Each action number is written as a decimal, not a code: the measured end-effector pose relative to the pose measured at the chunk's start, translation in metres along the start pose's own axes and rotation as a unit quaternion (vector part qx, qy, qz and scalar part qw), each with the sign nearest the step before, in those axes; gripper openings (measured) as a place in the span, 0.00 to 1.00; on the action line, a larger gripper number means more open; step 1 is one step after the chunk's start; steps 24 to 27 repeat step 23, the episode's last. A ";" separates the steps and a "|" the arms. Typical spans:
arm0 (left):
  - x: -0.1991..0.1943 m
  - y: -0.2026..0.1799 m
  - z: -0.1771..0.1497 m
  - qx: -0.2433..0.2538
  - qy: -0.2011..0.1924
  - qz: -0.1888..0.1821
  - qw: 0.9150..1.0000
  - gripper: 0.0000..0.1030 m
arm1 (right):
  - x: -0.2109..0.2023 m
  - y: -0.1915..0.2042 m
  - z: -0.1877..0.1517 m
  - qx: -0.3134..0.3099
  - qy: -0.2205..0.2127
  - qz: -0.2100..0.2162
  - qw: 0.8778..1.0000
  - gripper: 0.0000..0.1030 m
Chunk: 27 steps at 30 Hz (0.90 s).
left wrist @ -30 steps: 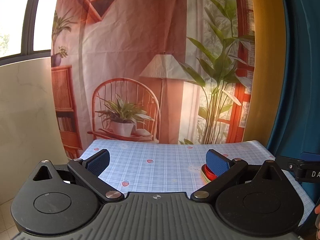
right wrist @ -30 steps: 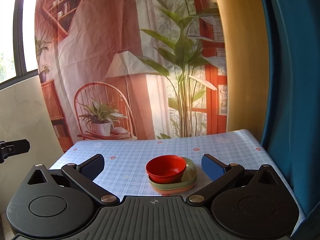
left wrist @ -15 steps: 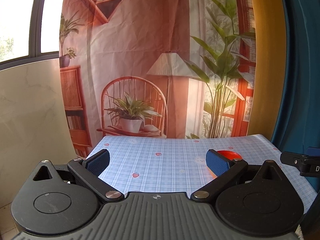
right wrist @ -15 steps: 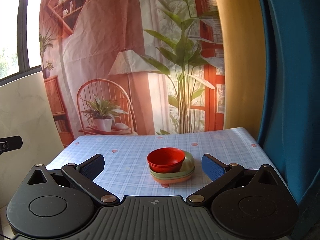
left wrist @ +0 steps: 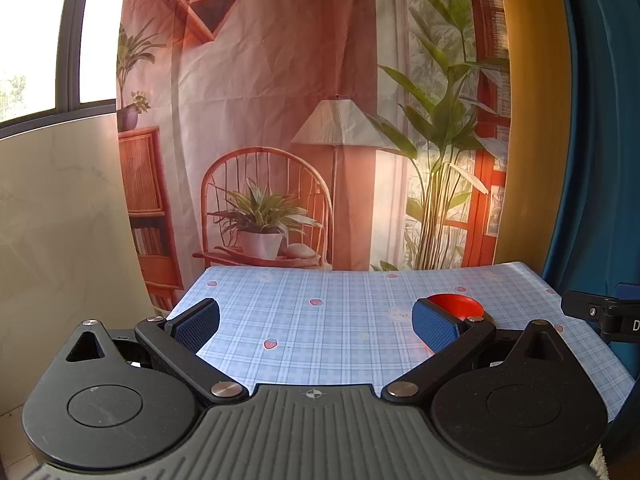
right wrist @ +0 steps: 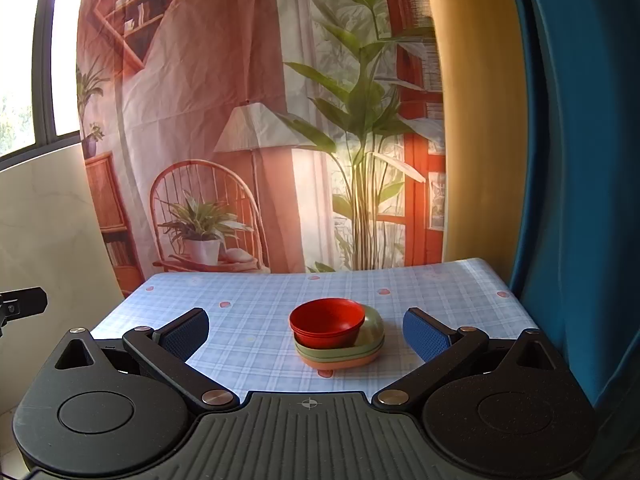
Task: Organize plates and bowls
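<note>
A red bowl [right wrist: 327, 322] sits on a stack of green and orange plates [right wrist: 348, 350] on the table with the blue checked cloth [right wrist: 248, 320]. My right gripper [right wrist: 306, 334] is open and empty, held back from the stack, which lies ahead between its fingers. My left gripper [left wrist: 316, 324] is open and empty over the near table edge. In the left wrist view the red bowl [left wrist: 456, 305] shows partly behind the right fingertip [left wrist: 434, 326]; the plates are hidden there.
A printed backdrop [right wrist: 256, 120] hangs behind the table. A blue curtain [right wrist: 580, 160] stands at the right. A pale wall [left wrist: 60, 220] and a window are at the left. The other gripper's body shows at the right edge [left wrist: 600, 312] of the left wrist view.
Both grippers have pulled back and away from the stack, which looks smaller and farther now. Both stay open. The stack has not moved.
</note>
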State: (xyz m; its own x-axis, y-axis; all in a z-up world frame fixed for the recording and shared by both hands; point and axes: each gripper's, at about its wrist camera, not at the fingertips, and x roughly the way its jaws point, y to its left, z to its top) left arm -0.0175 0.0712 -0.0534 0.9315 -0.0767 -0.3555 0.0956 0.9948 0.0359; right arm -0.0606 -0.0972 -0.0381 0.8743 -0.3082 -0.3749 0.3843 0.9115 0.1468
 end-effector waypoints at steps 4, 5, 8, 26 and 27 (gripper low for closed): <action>0.001 0.001 0.000 0.001 0.003 -0.001 1.000 1.00 | 0.000 0.000 0.001 0.000 0.001 0.000 1.000 1.00; 0.001 0.001 0.000 0.001 0.004 0.000 1.000 1.00 | 0.000 0.000 0.001 0.000 0.001 -0.001 1.000 1.00; 0.002 0.001 0.001 0.001 0.006 -0.001 1.000 1.00 | 0.000 -0.001 0.001 0.000 0.001 -0.001 1.000 1.00; 0.005 0.000 -0.002 0.002 0.011 -0.008 1.000 1.00 | 0.000 -0.003 0.000 0.000 0.002 -0.002 1.000 1.00; 0.005 0.000 -0.002 0.002 0.011 -0.008 1.000 1.00 | 0.000 -0.003 0.000 0.000 0.002 -0.002 1.000 1.00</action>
